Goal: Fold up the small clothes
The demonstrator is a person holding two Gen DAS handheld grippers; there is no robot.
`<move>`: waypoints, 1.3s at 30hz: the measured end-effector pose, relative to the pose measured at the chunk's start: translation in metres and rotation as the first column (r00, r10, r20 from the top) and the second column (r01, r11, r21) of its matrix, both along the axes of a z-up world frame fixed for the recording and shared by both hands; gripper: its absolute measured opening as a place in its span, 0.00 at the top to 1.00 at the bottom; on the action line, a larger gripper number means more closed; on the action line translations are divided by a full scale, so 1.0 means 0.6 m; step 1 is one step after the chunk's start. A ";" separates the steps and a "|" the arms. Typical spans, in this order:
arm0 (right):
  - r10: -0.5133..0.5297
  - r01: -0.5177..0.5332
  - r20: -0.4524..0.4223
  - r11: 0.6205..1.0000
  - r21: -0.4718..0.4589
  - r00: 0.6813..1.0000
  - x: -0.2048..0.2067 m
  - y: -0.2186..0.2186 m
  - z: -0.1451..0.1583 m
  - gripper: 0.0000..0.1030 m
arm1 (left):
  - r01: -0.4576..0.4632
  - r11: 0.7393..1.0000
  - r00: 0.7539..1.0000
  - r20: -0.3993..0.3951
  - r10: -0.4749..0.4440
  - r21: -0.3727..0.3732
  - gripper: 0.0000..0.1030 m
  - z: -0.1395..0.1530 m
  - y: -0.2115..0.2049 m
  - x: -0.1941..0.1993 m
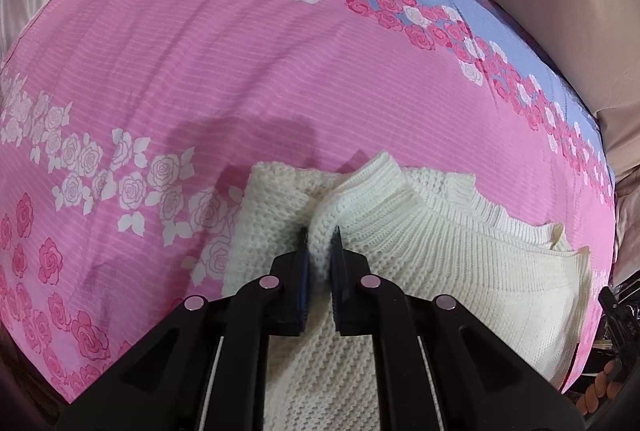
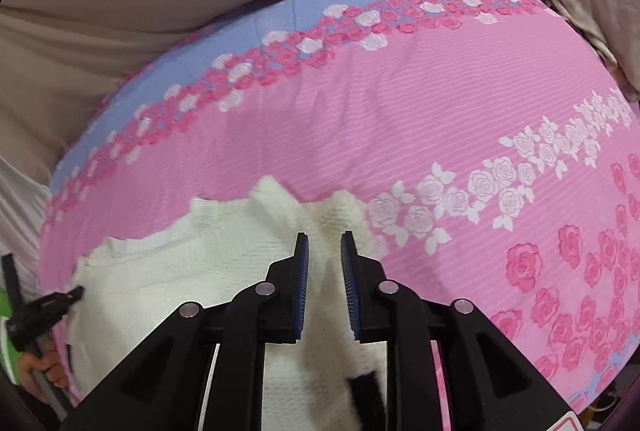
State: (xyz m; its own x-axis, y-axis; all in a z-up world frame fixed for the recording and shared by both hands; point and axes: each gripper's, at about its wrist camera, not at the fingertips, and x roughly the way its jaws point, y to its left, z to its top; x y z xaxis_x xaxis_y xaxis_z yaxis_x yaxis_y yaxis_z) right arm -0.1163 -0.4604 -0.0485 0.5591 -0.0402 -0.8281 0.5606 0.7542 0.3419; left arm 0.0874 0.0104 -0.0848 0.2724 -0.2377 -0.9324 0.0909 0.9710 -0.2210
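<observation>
- Pinching a raised ridge of cream knit between its two pads, the left gripper [image 1: 321,237] is clamped on the white knitted sweater [image 1: 420,255]; the fold of wool stands up between the jaws and fills the gap.
- That sweater lies on a pink rose-print bedsheet [image 1: 240,71], at the near edge of the bed and close under both cameras.
- In the left wrist view its ribbed hem or collar edge runs off to the right in loose waves, layered over a flatter panel whose border ends just short of the sheet's right-hand edge.
- To the left of the garment and beyond it, the sheet lies bare across a broad pink stretch, up to a band of roses and a blue strip at the far side.
- Beige bedding [image 1: 540,11] rises past the sheet's far and right borders.
- The right gripper [image 2: 325,245] has its jaws parted, with a clear gap between the blue pads; fuzzy cream knit shows beneath and between them, but whether the pads touch it cannot be told.
- In the right wrist view the sweater spreads to the left, its ragged upper edge lying on pink cloth.
- Bare sheet with white and pink roses opens to the right of it.
- At that view's lower left, the other black tool [image 2: 44,307] reaches the garment's left edge.
</observation>
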 end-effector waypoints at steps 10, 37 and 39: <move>0.078 -0.073 -0.105 0.996 0.052 0.991 0.041 0.028 -0.080 0.97 | -0.003 1.000 1.000 -0.006 0.002 -0.026 0.91 -0.002 0.007 0.003; 0.079 -0.082 -0.133 0.996 -0.017 0.988 0.077 -0.076 -0.071 0.94 | 0.008 1.000 1.000 0.004 -0.008 -0.020 0.93 0.002 -0.011 0.027; 0.062 -0.063 -0.112 0.998 -0.011 0.992 0.079 -0.077 -0.060 0.93 | 0.015 1.000 1.000 0.010 -0.015 -0.004 0.92 0.014 -0.015 0.020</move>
State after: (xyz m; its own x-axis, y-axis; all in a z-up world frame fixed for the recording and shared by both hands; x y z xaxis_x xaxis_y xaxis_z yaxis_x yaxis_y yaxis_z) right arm -0.0687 -0.5065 -0.0847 0.4655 -0.0204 -0.8848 0.5462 0.7933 0.2690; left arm 0.0992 0.0011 -0.0762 0.2782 -0.2457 -0.9285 0.1074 0.9686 -0.2241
